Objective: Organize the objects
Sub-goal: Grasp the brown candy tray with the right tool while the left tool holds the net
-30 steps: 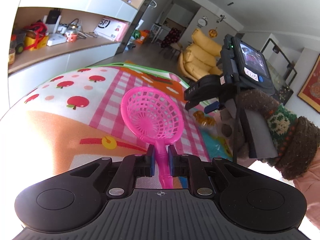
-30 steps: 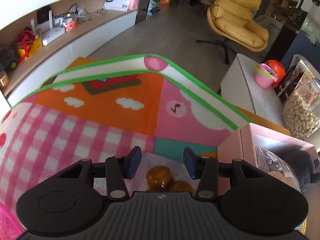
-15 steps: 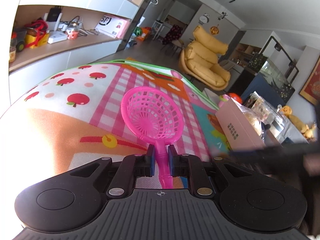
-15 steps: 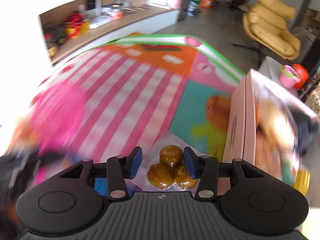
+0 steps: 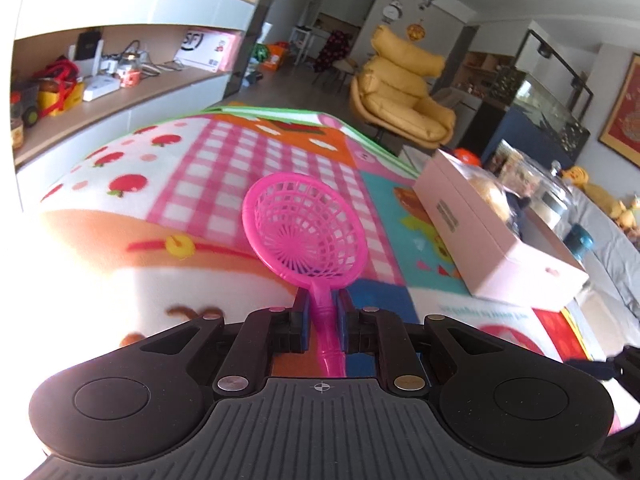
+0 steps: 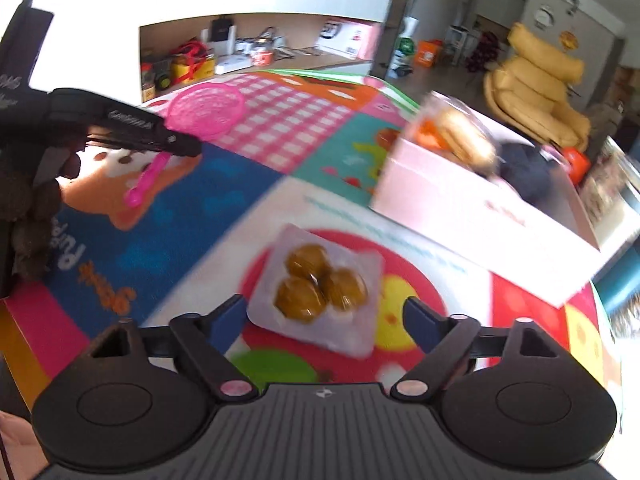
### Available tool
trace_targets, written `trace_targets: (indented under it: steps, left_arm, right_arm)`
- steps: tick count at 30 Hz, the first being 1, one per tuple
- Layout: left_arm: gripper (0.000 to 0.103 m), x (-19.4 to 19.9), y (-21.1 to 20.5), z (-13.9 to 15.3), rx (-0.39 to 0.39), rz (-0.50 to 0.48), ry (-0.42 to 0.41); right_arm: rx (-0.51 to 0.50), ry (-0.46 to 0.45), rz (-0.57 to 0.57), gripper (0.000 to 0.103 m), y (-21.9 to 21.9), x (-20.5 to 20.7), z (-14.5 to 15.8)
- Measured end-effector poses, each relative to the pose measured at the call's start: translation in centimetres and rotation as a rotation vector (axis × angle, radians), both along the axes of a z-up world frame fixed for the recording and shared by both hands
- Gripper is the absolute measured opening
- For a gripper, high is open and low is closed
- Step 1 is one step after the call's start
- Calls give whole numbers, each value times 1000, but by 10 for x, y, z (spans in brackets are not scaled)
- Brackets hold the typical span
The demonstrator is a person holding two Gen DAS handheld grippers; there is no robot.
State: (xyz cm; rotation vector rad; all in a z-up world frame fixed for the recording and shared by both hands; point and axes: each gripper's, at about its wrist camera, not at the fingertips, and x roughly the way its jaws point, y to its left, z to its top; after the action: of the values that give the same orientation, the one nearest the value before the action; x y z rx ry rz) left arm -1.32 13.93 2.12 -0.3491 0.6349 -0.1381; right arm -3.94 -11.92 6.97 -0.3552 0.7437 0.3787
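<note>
My left gripper (image 5: 322,306) is shut on the handle of a pink plastic strainer (image 5: 306,226) and holds it above the colourful play mat (image 5: 200,168). It also shows in the right wrist view (image 6: 206,110), at the left, with the left gripper (image 6: 176,146) on it. My right gripper (image 6: 324,312) is open, and a clear packet of three brown chestnuts (image 6: 320,284) lies on the mat just ahead of its fingers. A pink box (image 5: 492,236) holding several items stands on the mat at the right; it also shows in the right wrist view (image 6: 472,216).
A wall shelf (image 5: 112,92) with toys and boxes runs along the left. A yellow armchair (image 5: 404,92) stands beyond the mat. A low table with snack bags (image 5: 516,172) and a jar sits behind the pink box.
My right gripper has opened wide and pulled back; the chestnut packet now lies free on the mat. The left gripper still holds the strainer, with the view shifted slightly right.
</note>
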Motion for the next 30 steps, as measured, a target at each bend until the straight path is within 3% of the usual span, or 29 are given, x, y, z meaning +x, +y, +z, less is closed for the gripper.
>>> trace_targets:
  steps: [5, 10, 19, 25, 30]
  left_arm:
    - [15, -19, -22, 2, -10, -67, 25]
    - [15, -28, -44, 4, 44, -112, 30]
    - [16, -30, -48, 1, 82, -113, -3]
    - [16, -34, -51, -2, 106, -111, -39]
    - [16, -35, -47, -3, 79, -111, -43]
  right_arm:
    - [-23, -62, -92, 91, -29, -6, -1]
    - [190, 50, -98, 97, -46, 8, 3]
    - [195, 49, -75, 103, -25, 45, -14]
    - [199, 43, -30, 103, -22, 40, -15]
    - [182, 44, -19, 103, -18, 28, -15]
